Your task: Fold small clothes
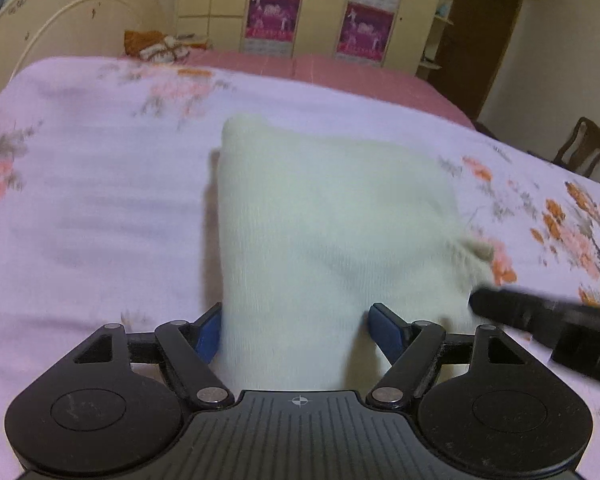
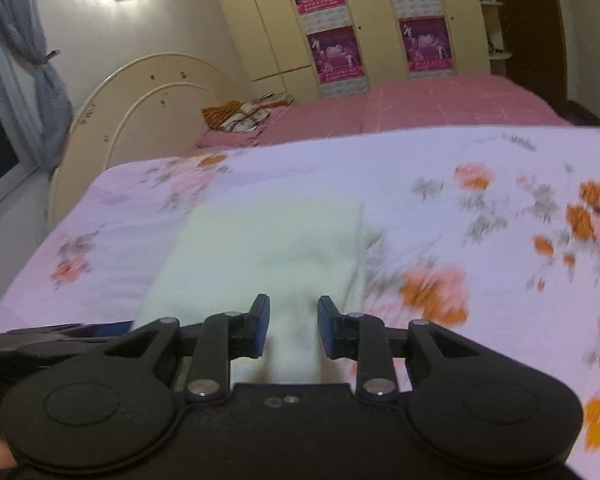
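One pale cream knitted garment (image 1: 332,216) lies folded on the floral bedsheet (image 1: 80,208), near the front edge of the bed. Its exact kind is hard to tell; motion blur softens the knit and the edges in both views, and its near end is cut off behind each gripper body. At its right side in the left wrist view a small corner of cloth sticks out.

Two grippers are over it. The left gripper (image 1: 296,330) has its blue-padded jaws spread wide, one on either side of the garment's near end; whether the pads touch the cloth cannot be told. The right gripper (image 2: 293,328) has its jaws much closer together, with a narrow strip of the cream cloth (image 2: 260,256) between the pads; a thin gap shows on each side, so a firm pinch cannot be confirmed. From the left wrist view only a blurred black part of the right gripper shows, beside the garment's right edge.

Farther back lie one pink bedcover (image 2: 420,104), one orange-and-white bundle of cloth (image 2: 240,114), a curved cream headboard (image 2: 140,96) and a wardrobe carrying four magenta posters (image 2: 332,56). One wooden chair (image 1: 584,146) is partly cut off at the right.
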Demonstrator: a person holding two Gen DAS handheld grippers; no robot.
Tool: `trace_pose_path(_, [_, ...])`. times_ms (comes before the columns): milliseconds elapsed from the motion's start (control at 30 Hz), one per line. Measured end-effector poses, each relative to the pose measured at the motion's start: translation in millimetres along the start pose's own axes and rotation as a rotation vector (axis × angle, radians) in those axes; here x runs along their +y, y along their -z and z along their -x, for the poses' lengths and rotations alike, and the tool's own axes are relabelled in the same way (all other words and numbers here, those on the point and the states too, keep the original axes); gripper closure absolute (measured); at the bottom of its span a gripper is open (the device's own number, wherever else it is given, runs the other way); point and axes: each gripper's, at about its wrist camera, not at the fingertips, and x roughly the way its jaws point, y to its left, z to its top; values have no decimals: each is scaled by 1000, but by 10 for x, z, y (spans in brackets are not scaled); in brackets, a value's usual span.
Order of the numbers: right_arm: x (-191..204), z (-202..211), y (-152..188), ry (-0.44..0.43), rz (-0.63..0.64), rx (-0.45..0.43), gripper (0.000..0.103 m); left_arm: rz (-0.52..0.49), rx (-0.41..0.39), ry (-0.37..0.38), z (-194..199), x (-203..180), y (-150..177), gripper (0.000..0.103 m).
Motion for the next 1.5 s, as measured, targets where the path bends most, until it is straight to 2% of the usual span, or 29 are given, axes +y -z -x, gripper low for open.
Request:
trace_pose_path(67, [-25,-44,126,29,-28,38,77,2,-1,-4,8,6,56,25])
trace_pose_path(133, [-75,-101,218,71,-49,80,78,1,7,-17,29,4,72,18])
trace_pose_path(167, [-88,-106,256,101,-53,87,75,-2,16,-26,42,-2,76,9])
trace_pose_path(200, [-95,-73,283,112,-65,89,76,-6,26,-31,56,-7,87,4])
trace_pose_path(300, [-60,104,318,104,-107,62,75,-24,48,-32,99,-6,146,0])
trace_pose_path(400, [73,247,372,114,-70,43,75,-18,59,-31,132,10,197,0])
trace_pose_path(467, [104,188,454,170,-51,92,75,-13,66,-30,144,19,209,0])
trace_pose_path(533, [23,143,529,187,-92,116,75,-19,76,-40,166,5,223,0])
trace_pose_path(700, [71,351,567,193,-124,76,72,-42,115,-79,227,-55,248,0])
trace_pose_path(867, [126,576,594,175,-137,45,69,-105,112,-151,427,-167,243,0])
trace_pose_path(1033, [186,833,556,140,-118,25,67,-63,66,-144,833,-169,258,0])
trace_pose_path(1167, [233,1097,551,94,-89,10,60,-73,31,-155,1247,-229,310,0])
trace_pose_path(1333, [332,1604,616,22,-20,-11,53,-117,-114,-291,2011,-415,509,0])
trace_pose_path(1400, [364,1845,645,-7,-9,-25,46,-140,-129,-286,2285,-491,586,0])
trace_pose_path(1467, [391,2127,675,-23,8,-52,34,-143,-114,-269,2521,-556,652,0])
trace_pose_path(1500, [408,2256,692,-23,22,-64,31,-133,-117,-262,2663,-589,709,0])
